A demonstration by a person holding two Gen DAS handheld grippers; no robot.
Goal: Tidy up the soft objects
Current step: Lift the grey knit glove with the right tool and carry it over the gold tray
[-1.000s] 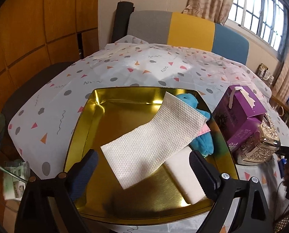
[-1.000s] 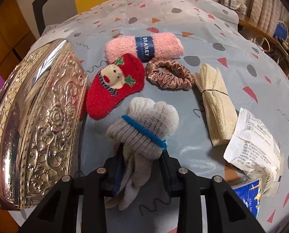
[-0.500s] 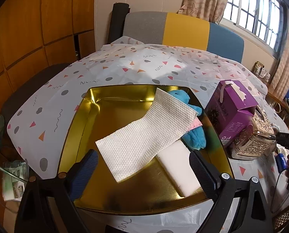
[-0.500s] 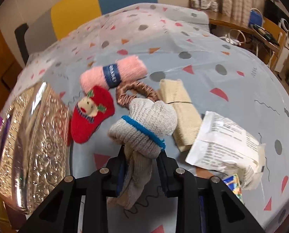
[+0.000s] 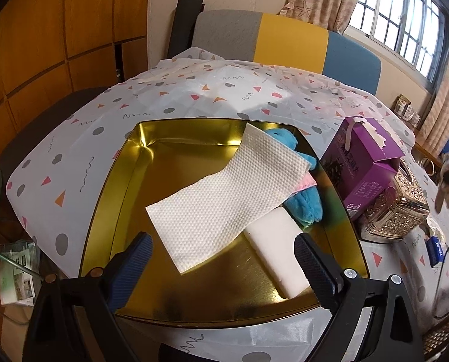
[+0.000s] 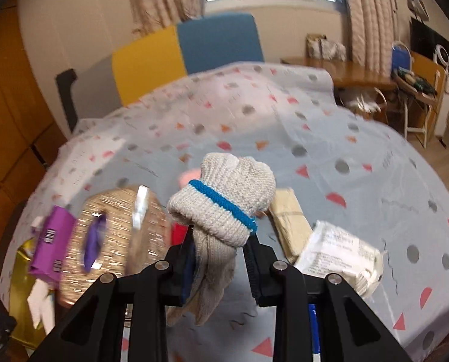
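- The right gripper [image 6: 219, 264] pinches one rolled grey knit glove bundle [image 6: 224, 202], bound by a blue band, between its fingers [image 6: 186, 268]. The bundle hangs clear above the surface [image 6: 330, 138], which is covered with a spotted cloth; the grip tightened on it a moment ago.
- Below the bundle on the surface lie one beige folded cloth [image 6: 290, 221], one white plastic packet [image 6: 339, 255], and slivers of a pink thing and a red thing, mostly hidden behind the glove.
- One ornate metal box [image 6: 115, 241] and one purple carton [image 6: 51, 238] stand between the glove and the gold tray [image 5: 118, 181], both blurred in the right wrist view.
- The left gripper [image 5: 224, 264] hovers over the tray's near edge, fingers [image 5: 310, 259] spread wide with nothing between them.
- In the tray: one white paper towel [image 5: 224, 199] draped over one blue plush toy [image 5: 302, 205], and one white block [image 5: 280, 253] at the near right corner.
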